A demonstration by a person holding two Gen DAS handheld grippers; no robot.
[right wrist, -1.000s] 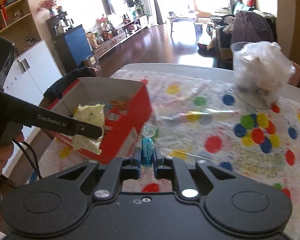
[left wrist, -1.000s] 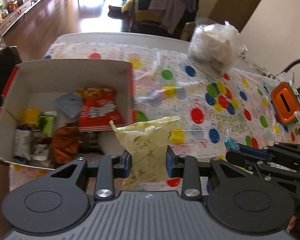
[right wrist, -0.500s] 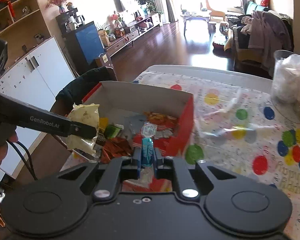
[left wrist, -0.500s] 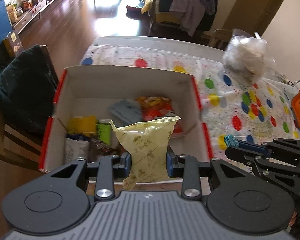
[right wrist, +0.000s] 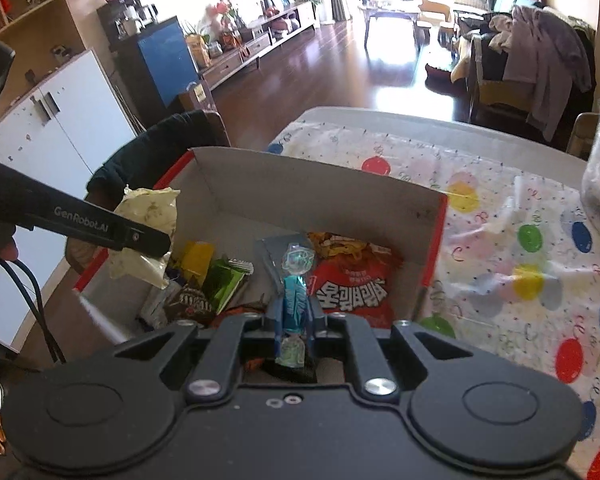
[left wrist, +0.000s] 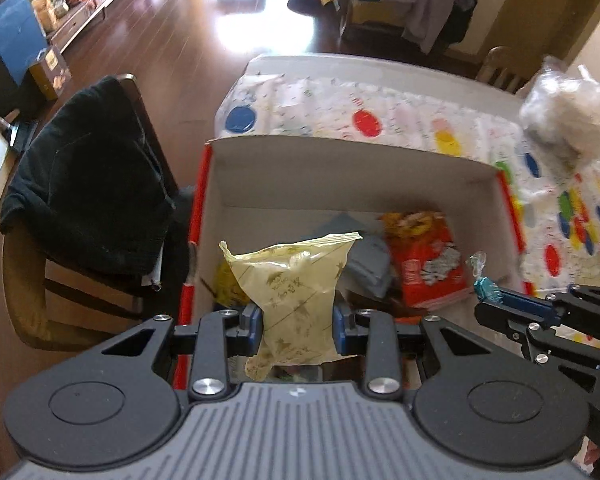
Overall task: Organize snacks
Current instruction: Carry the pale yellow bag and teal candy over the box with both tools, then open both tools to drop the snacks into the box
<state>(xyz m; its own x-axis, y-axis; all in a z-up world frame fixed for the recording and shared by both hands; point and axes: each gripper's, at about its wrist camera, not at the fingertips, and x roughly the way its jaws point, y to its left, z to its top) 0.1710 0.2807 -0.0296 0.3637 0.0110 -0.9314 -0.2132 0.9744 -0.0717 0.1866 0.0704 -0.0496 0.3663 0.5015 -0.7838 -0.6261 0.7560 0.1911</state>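
1. Left wrist view: left tongs (left wrist: 298, 322) pinch a pale yellow crinkly snack packet (left wrist: 296, 280), upright above the red-edged cardboard box (left wrist: 340, 168), near-left corner.
2. Right tongs (right wrist: 294, 316) pinch a small blue-wrapped candy (right wrist: 296, 296) over the box's near-right side.

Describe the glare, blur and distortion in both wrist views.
Left wrist view: sunlight blows out the wooden floor; the plastic bag at right is smeared; table edges bow. Right wrist view: the far windows overexpose; the blue candy stays sharp; the cabinet leans.
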